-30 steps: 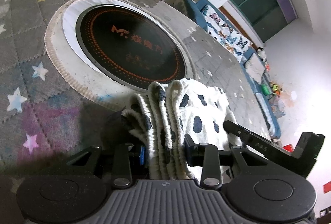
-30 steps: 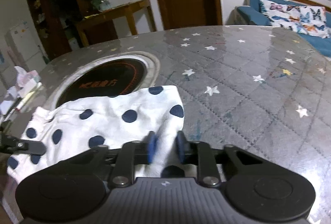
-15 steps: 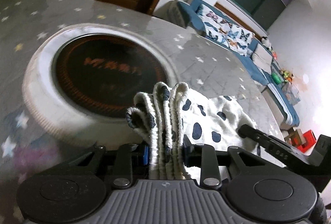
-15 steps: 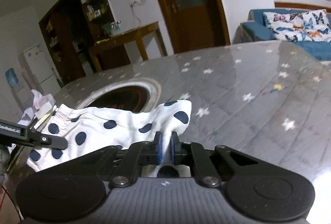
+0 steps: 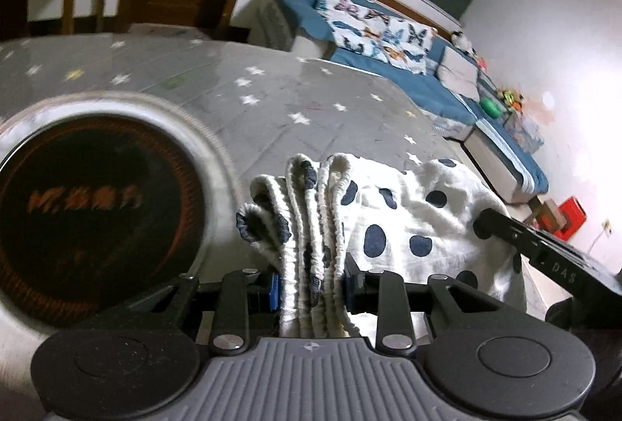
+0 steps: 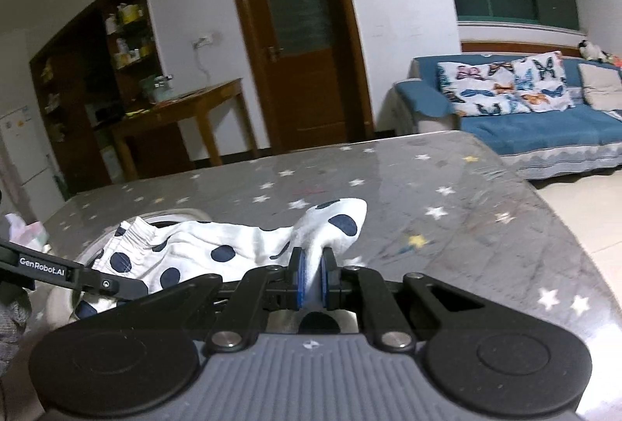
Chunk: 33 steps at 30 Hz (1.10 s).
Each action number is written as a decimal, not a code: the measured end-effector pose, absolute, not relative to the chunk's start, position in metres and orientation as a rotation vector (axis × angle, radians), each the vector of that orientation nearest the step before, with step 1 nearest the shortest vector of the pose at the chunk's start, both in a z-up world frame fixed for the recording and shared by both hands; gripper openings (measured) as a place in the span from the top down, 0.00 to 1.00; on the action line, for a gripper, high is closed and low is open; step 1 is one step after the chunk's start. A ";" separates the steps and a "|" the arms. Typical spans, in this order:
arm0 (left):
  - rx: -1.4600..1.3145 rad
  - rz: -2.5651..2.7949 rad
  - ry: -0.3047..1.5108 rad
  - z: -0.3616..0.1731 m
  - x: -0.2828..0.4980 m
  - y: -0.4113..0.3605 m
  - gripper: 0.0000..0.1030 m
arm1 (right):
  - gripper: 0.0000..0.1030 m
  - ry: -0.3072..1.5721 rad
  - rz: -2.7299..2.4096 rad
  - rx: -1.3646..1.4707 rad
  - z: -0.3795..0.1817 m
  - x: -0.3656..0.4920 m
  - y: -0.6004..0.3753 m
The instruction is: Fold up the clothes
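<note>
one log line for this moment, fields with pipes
step: lifting for fold | left gripper: shut on bunched waistband of polka-dot garment | right gripper: shut on garment's corner | garment stretched between both, over star-print table

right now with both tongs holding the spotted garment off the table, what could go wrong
1. The right tongs pinch only a thin corner of the polka-dot garment; a tug could pull it free.
2. The left tongs clamp a thick bunch of gathered waistband; layers may slide out unevenly and skew the fold.
3. The cloth hangs close over the dark round cooktop set in the star-print table; it may drag and crumple when lowered.
</note>
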<state>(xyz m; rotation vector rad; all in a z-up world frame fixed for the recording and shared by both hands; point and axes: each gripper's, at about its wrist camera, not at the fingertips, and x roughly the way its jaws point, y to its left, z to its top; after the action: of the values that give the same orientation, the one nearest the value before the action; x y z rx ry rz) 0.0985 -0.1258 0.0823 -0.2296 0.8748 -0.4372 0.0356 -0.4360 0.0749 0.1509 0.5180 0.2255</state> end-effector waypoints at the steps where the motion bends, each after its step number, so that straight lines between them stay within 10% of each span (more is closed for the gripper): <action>1: -0.221 -0.441 0.874 0.082 0.102 -0.131 0.69 | 0.93 0.518 0.213 0.150 0.075 0.039 -0.440; 33: -0.016 -0.430 0.899 0.053 0.145 -0.204 0.56 | 0.85 0.637 0.057 0.170 0.026 0.074 -0.501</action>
<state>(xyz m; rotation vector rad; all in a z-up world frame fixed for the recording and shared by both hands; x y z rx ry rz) 0.1454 -0.2044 0.0528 -0.0159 0.8990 -0.4295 0.0736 -0.5007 0.0258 0.1702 0.6373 0.0572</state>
